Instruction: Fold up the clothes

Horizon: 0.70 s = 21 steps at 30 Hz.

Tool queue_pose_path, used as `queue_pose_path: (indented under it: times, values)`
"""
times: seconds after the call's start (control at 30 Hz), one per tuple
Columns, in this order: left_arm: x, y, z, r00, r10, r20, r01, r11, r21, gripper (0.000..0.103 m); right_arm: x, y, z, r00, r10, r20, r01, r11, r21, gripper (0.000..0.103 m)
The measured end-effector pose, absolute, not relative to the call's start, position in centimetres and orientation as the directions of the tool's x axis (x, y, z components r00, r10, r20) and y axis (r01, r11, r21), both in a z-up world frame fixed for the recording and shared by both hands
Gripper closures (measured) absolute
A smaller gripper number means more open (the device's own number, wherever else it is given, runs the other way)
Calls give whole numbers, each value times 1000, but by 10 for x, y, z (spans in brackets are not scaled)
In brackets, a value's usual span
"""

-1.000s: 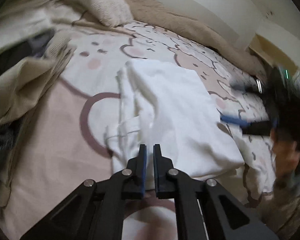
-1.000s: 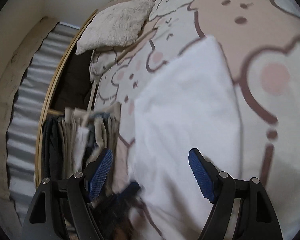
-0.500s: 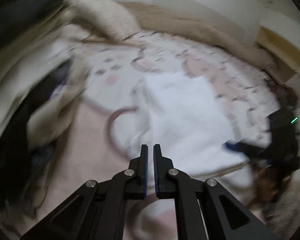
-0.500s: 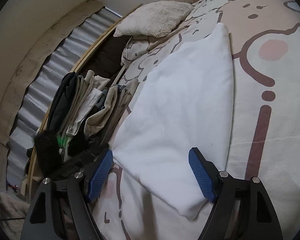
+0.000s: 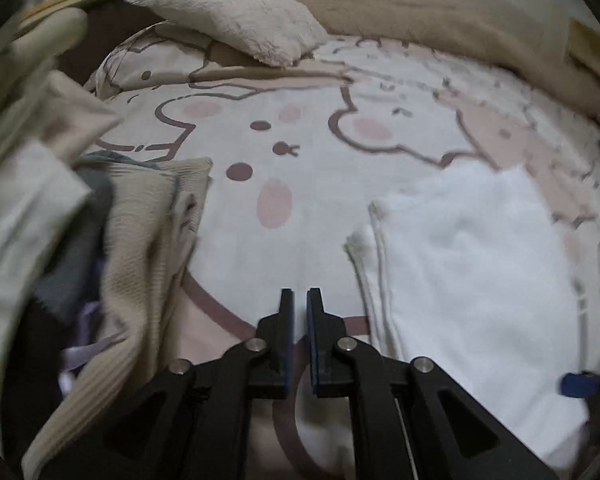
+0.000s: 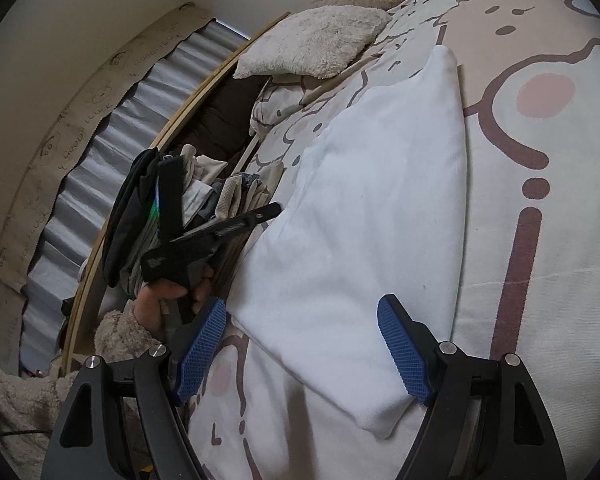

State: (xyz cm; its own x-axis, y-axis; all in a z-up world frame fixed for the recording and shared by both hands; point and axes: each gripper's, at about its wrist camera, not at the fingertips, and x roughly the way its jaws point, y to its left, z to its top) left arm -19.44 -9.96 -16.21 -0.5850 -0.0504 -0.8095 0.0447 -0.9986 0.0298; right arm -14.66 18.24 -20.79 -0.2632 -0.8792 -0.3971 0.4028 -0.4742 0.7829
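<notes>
Since the white garment (image 6: pixel 380 208) is already folded into a neat slab on the bed (image 6: pixel 548 240), the step in hand looks like either squaring it off or a fresh piece being fetched from the pile of clothes (image 5: pixel 100 240) at the bed's left edge. In the left view the garment (image 5: pixel 472 280) is seen to the right of the left claw (image 5: pixel 299 300), whose fingers are pressed nearly together with nothing caught between them; it hangs over bare sheet between garment and pile. The right claw (image 6: pixel 300 356) is spread wide, straddling the near corner of the garment without gripping it.

If the pile is next, a single layer should probably be picked at an edge, say the ribbed beige piece (image 5: pixel 148 248), so the rest isn't dragged along. The folded garment is best left undisturbed. A fluffy pillow (image 5: pixel 236 20) sits well out of the way at the head of the bed.
</notes>
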Motion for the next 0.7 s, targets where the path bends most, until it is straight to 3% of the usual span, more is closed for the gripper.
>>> queue_pose_path:
  times: [0.07,0.13,0.27,0.37,0.5,0.6,0.7]
  values:
    - [-182,-92,-147,-612,33,-790,-20,-999,-26,94,-146,181,-207,-271,-871,-409,407,-489,771,25]
    - [-172,-78,-140,-606,108,-788,-87,-994,-69,83,-143,176,-204,-286,-850,-443,418,-526,741,25]
    - [-142,-46,-152,-560,173,-810,-226,-973,-52,77,-135,164,-196,-324,-788,-524,443,-615,652,25]
    - [-123,-39,-178,-573,87,-815,-272,-958,89,77,-125,150,-188,-363,-703,-612,462,-706,538,25]
    - [-103,-37,-166,-620,77,-781,-321,-933,163,75,-98,132,-175,-369,-543,-755,512,-796,323,24]
    - [-74,-34,-154,-696,73,-714,-388,-876,288,51,-64,128,-168,-377,-425,-823,591,-794,140,24]
    - [-43,-27,-155,-753,50,-656,-459,-754,470,48,-27,134,-171,-410,-287,-866,633,-773,-43,24]
